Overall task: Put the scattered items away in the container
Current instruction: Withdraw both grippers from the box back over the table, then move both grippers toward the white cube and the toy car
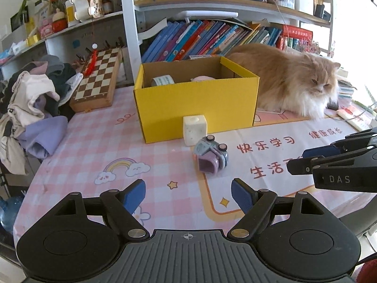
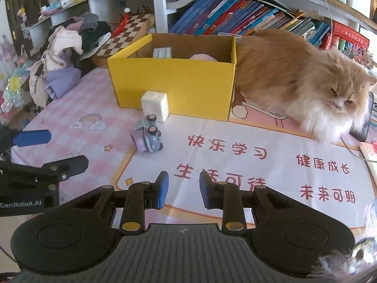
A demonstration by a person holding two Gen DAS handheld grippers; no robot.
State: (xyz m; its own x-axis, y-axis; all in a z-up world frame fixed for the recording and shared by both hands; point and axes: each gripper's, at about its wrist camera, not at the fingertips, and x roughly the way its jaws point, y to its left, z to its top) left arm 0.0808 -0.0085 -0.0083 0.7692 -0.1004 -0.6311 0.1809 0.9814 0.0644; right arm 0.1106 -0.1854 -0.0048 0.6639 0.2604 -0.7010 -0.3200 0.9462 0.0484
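A yellow cardboard box stands open on the pink checked tablecloth, with a tape roll and a pink item inside. Against its front wall sits a white cube. Just in front of that, a grey-purple toy car lies on its side. My left gripper hovers short of the car, open wide and holding nothing. My right gripper is to the right of the car over the printed mat, jaws narrowly apart with nothing between them.
A fluffy orange cat lies right of the box, touching it. A pile of clothes and a chessboard are at the left. Bookshelves stand behind. A phone and a power strip lie at the right edge.
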